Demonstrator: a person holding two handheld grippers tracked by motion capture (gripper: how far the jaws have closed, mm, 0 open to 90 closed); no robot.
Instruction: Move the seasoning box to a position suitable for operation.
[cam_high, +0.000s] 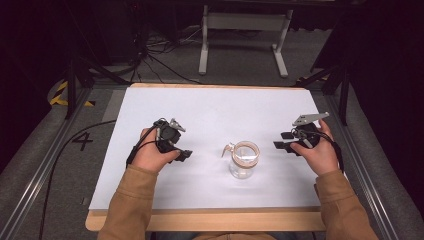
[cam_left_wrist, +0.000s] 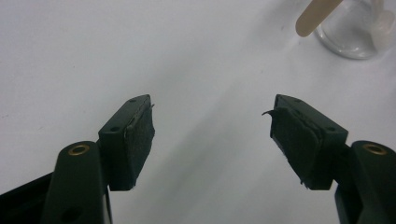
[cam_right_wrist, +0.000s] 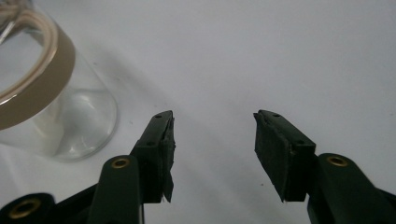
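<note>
A clear glass jar (cam_high: 244, 161) stands upright on the white table (cam_high: 215, 115), a little right of centre in the lower half of the high view, between the two grippers and apart from both. Its wall is smooth, round and see-through, with a thick pale base. A tan band, wood-coloured, rings the mouth, and a small wire clasp (cam_high: 228, 149) juts from the rim toward the left of the frame. In the right gripper view the jar (cam_right_wrist: 51, 100) sits at the upper left, the tan band curving round its top and the glass below showing soft bright reflections. In the left gripper view the base of the jar (cam_left_wrist: 355, 32) sits in the upper right corner, with a flat tan piece (cam_left_wrist: 314, 16) of rounded end slanting beside it.

The left gripper (cam_high: 184, 155) is held at the left of the jar, its jaws apart with nothing between them; its own view shows matte black blocky jaws faced with rough, frayed dark pads (cam_left_wrist: 140, 137) and brass-coloured rivets. The right gripper (cam_high: 282, 141) is held at the right of the jar, jaws likewise spread and empty, with the same worn pads (cam_right_wrist: 271, 149). A grey three-cornered plate (cam_high: 310, 118) sits on top of it. Tan sleeves (cam_high: 127, 210) cover both forearms at the bottom of the frame. The table top is a plain matte white sheet with a pale wooden edge (cam_high: 210, 220) showing along the near side
</note>
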